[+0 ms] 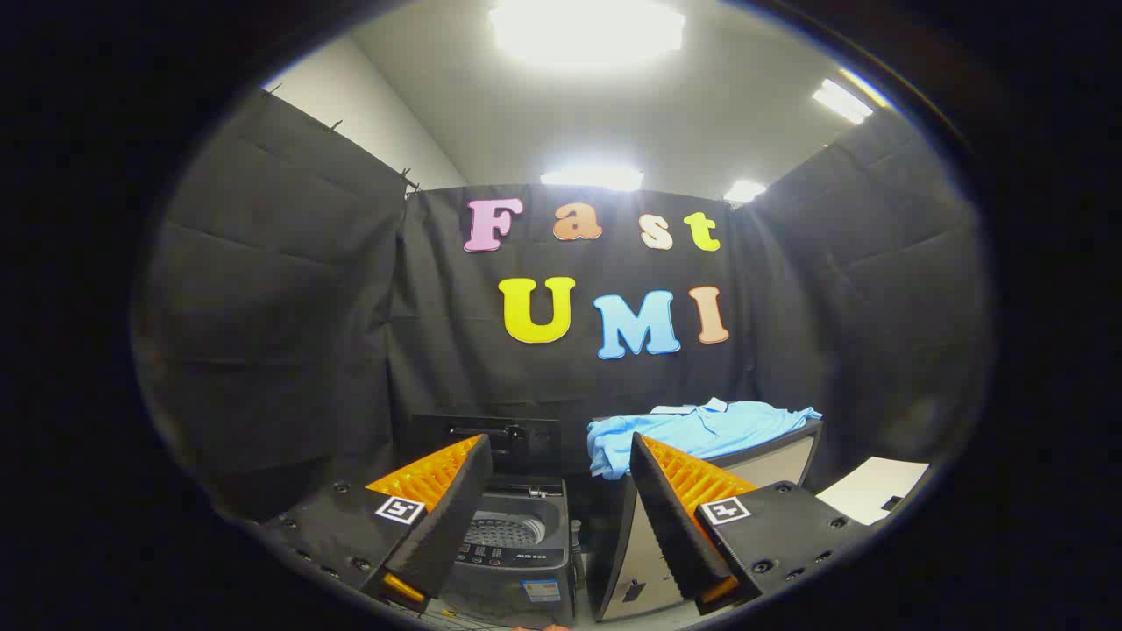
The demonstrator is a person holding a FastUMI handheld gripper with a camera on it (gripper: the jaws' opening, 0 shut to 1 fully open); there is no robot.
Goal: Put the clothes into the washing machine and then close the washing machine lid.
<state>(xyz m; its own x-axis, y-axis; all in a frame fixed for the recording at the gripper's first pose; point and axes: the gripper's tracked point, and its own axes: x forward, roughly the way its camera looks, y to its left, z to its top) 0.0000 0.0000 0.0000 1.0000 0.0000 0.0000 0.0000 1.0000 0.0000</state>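
Black cloth walls close the booth on three sides, with bright ceiling lights above. Low against the back wall sits a washer [513, 548], a small top-loader with its lid [491, 436] standing up and open; the drum [504, 530] looks empty, only its perforated wall visible. Just right of the washer stands a box-like stand [771, 460] with a pale front panel. A light blue shirt [692, 431] lies spread across the stand's top, one edge drooping over the side nearest the washer. A white sheet [872, 486] lies further right, near the side wall.

Gripper [557, 464] is spread wide, nothing held, nothing touched. Washer opening shows between the fingers; shirt sits just beyond the right finger [679, 508]. Gripper points level toward the back wall, well short of both washer and shirt.
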